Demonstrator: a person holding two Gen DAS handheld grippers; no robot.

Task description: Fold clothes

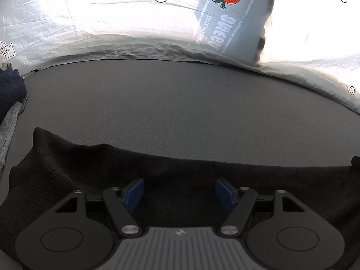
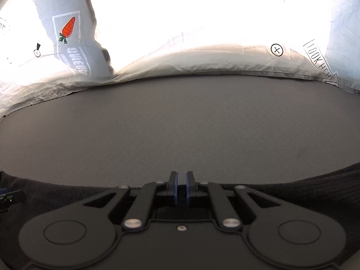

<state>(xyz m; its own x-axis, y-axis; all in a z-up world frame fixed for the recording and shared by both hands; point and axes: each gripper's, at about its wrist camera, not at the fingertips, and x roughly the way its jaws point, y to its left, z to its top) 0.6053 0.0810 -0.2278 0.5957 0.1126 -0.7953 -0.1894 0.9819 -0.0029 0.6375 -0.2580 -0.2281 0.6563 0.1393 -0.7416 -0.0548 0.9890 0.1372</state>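
Observation:
A black knit garment (image 1: 202, 171) lies flat on the grey table (image 1: 180, 103), its edge running across the near part of the left wrist view. My left gripper (image 1: 179, 193) is open, its blue pads (image 1: 135, 193) spread apart just above the garment. In the right wrist view the same black garment (image 2: 315, 186) lies under the gripper body. My right gripper (image 2: 181, 187) has its blue pads nearly together at the garment's edge; whether cloth is pinched between them is not visible.
A white sheet (image 1: 90, 29) with printed marks hangs behind the table. A grey cloth with a carrot print (image 1: 231, 18) hangs at the back, also in the right wrist view (image 2: 72, 45). Dark blue and grey clothes (image 1: 11, 94) lie piled at the left edge.

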